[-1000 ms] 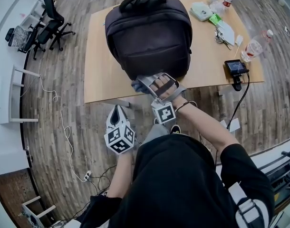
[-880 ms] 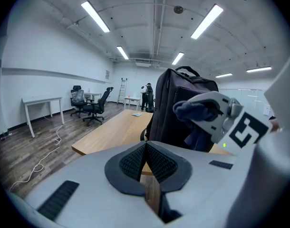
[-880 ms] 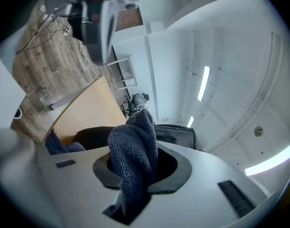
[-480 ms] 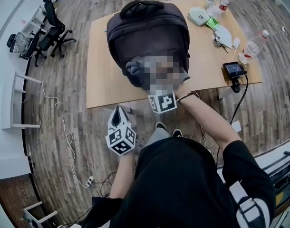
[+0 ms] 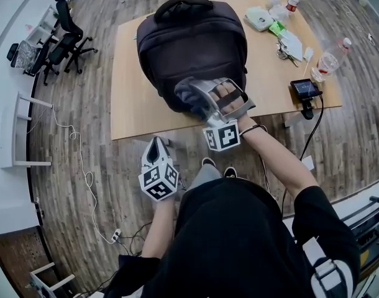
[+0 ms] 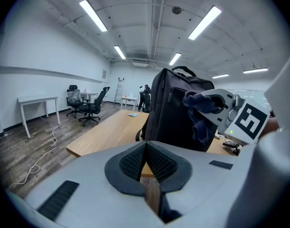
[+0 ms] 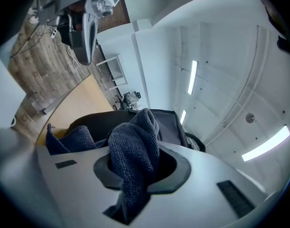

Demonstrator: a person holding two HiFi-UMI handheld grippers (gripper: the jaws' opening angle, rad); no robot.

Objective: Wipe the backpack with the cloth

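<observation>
A dark backpack (image 5: 189, 39) stands upright on the wooden table (image 5: 130, 92). My right gripper (image 5: 199, 98) is shut on a dark blue cloth (image 5: 187, 94) and holds it against the lower front of the backpack. Its jaws have just been closing a little, with the cloth between them. In the right gripper view the cloth (image 7: 133, 151) bulges out of the jaws in front of the backpack (image 7: 85, 121). My left gripper (image 5: 155, 148) hangs shut and empty below the table's front edge. The left gripper view shows the backpack (image 6: 176, 108) and the cloth (image 6: 199, 115).
At the table's right end lie a white case (image 5: 262, 14), plastic bottles (image 5: 329, 61), keys and a small screen device (image 5: 307, 89) with a cable. Office chairs (image 5: 65, 36) stand at the far left. A white cable (image 5: 84, 166) runs across the wooden floor.
My right gripper has carried the cloth upward, from the backpack's bottom edge onto its lower front panel. The left gripper has stayed where it was.
</observation>
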